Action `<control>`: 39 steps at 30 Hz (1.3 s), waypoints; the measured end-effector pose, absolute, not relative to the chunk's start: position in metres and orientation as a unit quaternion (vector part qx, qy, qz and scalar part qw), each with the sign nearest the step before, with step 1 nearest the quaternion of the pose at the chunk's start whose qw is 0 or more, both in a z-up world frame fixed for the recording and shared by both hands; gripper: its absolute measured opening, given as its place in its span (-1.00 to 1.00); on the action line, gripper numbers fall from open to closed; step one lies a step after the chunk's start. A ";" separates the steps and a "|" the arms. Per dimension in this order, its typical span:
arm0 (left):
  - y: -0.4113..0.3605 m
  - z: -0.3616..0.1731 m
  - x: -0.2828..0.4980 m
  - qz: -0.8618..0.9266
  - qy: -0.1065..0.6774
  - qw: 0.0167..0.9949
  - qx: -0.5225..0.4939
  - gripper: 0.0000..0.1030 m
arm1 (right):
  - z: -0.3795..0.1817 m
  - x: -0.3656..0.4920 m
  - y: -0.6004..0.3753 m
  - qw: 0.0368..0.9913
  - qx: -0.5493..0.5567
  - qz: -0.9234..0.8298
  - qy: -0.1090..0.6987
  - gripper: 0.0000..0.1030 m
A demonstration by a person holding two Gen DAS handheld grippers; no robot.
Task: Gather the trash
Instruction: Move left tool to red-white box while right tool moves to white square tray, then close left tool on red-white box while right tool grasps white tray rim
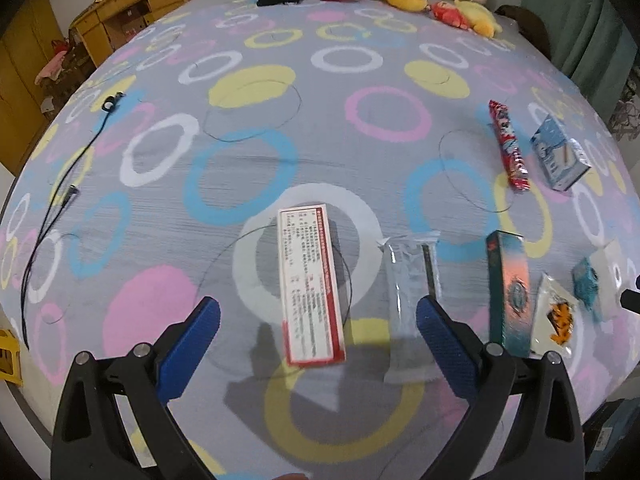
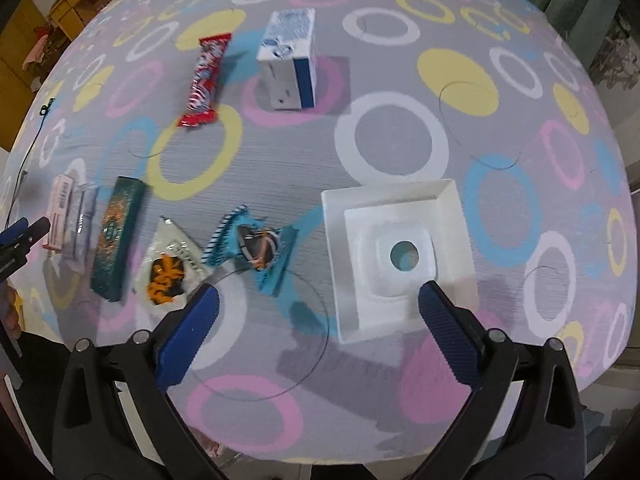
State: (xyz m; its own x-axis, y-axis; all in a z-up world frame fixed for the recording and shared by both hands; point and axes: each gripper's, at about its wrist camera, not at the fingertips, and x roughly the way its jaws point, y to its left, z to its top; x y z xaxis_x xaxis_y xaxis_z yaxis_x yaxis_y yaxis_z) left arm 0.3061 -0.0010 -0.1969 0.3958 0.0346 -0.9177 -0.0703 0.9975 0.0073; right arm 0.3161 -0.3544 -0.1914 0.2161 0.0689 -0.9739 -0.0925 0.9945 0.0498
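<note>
Both grippers hang over a ring-patterned bedspread (image 1: 320,92), jaws spread wide and empty — the left gripper (image 1: 318,322) above a red-bordered box (image 1: 311,286), the right gripper (image 2: 319,312) between a teal wrapper (image 2: 252,250) and a white tray (image 2: 400,256).

Ring-patterned bedspread (image 1: 320,128), wooden dresser (image 1: 132,4)

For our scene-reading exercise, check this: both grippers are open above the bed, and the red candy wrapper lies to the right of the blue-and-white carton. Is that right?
Not quite. The red candy wrapper lies to the left of the blue-and-white carton, as both wrist views show. The rest holds: the left gripper and right gripper are open above the bed.
</note>
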 end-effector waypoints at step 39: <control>0.007 -0.227 0.328 -0.006 0.568 0.820 -0.076 0.60 | -0.225 0.367 -0.371 0.749 0.003 0.085 0.657 0.33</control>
State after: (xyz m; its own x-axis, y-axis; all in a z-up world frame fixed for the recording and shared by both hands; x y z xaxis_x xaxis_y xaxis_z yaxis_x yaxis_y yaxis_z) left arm 0.3280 0.0066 -0.2270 0.3550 -0.0959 -0.9299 -0.0771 0.9883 -0.1314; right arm 0.3668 -0.3715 -0.2252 0.1217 0.1314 -0.9838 -0.1229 0.9856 0.1164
